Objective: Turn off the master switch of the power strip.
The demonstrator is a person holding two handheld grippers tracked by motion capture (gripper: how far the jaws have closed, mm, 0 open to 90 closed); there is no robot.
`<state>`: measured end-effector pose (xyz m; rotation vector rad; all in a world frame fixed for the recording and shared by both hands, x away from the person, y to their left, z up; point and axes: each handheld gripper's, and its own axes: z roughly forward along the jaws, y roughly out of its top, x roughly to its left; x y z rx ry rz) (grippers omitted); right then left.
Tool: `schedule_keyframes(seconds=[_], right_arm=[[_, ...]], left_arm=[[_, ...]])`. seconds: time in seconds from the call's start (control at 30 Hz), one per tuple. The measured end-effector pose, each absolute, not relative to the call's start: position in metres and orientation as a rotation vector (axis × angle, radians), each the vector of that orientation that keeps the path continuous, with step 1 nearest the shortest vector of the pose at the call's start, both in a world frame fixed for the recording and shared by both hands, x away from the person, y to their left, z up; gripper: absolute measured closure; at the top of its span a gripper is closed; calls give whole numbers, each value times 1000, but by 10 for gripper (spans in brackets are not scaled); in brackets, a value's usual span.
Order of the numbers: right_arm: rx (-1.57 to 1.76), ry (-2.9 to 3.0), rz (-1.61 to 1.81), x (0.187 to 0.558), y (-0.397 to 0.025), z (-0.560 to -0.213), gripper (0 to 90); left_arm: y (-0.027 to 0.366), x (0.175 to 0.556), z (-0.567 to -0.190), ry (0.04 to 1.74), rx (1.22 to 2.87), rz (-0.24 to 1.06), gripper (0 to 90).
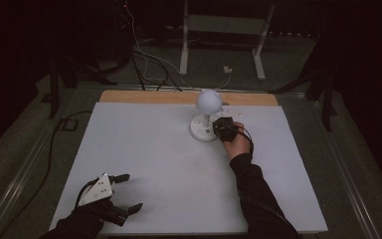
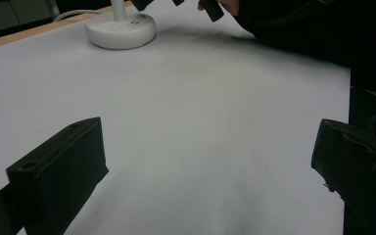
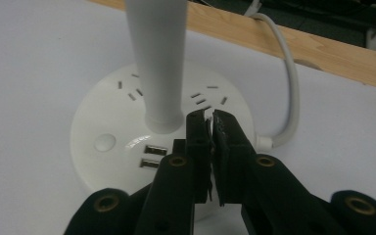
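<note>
Two grippers work over a white table (image 1: pixel 144 149) edged along its far side by a wooden strip (image 1: pixel 129 96). Toward the far edge, right of centre, stands a white lamp (image 1: pixel 206 117): a round globe (image 1: pixel 208 101) on a slim stem (image 3: pixel 155 58) rising from a round base (image 3: pixel 127 147) that carries sockets and two USB ports (image 3: pixel 154 156), with a white cord (image 3: pixel 286 83) leaving its back. The right gripper (image 3: pixel 210 129) hangs over the near right part of that base, just beside the stem, jaws pressed nearly together with only a thin slit between them. The left gripper (image 1: pixel 127 191) rests at the near left corner of the table, well apart from the lamp, jaws spread wide and holding nothing.
</note>
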<state>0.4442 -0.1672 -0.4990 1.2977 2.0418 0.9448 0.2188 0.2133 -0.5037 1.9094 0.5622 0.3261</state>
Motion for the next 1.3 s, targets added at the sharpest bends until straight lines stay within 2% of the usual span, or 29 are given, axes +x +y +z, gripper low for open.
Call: schedule_keyframes(seconds=[0.17,0.23,0.3,0.37,0.4,0.43,0.53,0.63,0.73,1.0,1.3], right_arm=[[1300,2035,971,441,-172,-496,802],[1299,2045,995,438,-176,-492,710],[1283,2049,1001,437,-177,-491,680],[1257,2060,1014,434,-179,-487,576],[1259,2068,1063,432,-182,-485,491],[1259,2068,1063,432,-182,-485,491],[1267,2076,1104,428,-187,-481,316],[1331,2089,1110,428,-189,-478,267],[1360,2074,1144,423,-191,-473,160],[1306,2138,1224,412,-197,-470,29],[1241,2242,1152,396,-194,-464,0]], left_arm=[[214,218,-503,563,1909,333,4],[214,218,-503,566,1907,333,4],[213,218,-503,562,1911,335,4],[213,218,-503,561,1912,335,4],[213,218,-503,563,1911,335,4],[213,218,-503,563,1912,337,4],[213,218,-503,563,1912,336,4],[213,218,-503,563,1913,337,4],[213,218,-503,561,1914,336,4],[213,218,-503,562,1913,335,4],[213,218,-503,560,1912,335,4]])
